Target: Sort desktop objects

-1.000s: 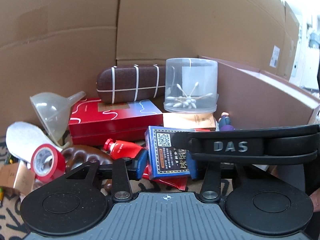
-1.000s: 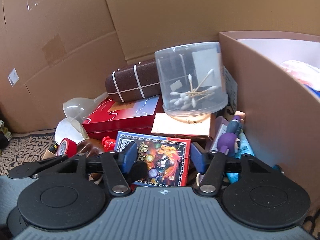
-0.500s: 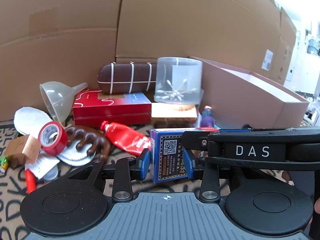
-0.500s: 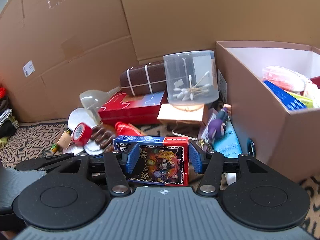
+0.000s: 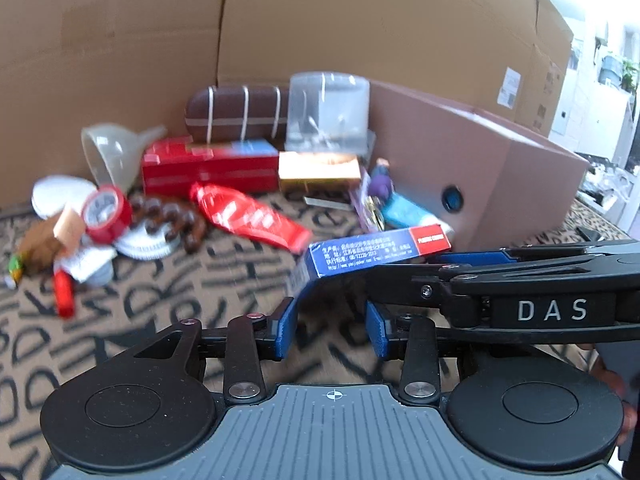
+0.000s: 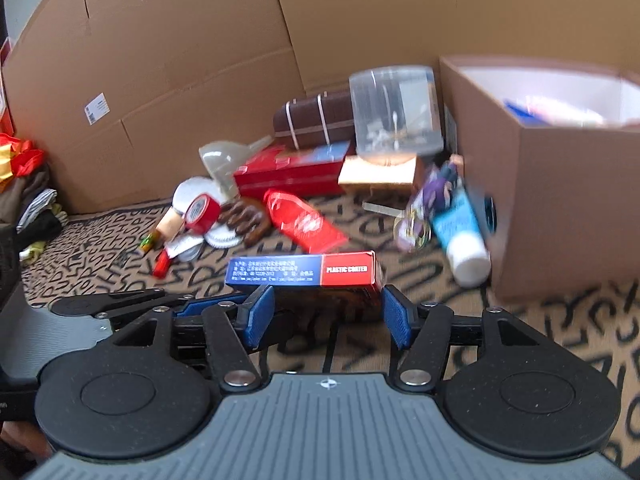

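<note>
Right wrist view: the right tool (image 6: 328, 316) clamps the playing-card box (image 6: 304, 270) across its width, lifted clear of the clutter, probably bound for the nearby cardboard bin (image 6: 560, 184); the left tool (image 5: 330, 328) gapes empty.

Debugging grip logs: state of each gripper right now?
Left gripper: open, empty.
Right gripper: closed on the blue-and-red card box.

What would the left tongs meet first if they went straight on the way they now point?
Most likely the card box, held just ahead by the right tongs. The left tongs are open and empty. If they passed under it, the red tube would come next; blur leaves depth unsure.
</note>
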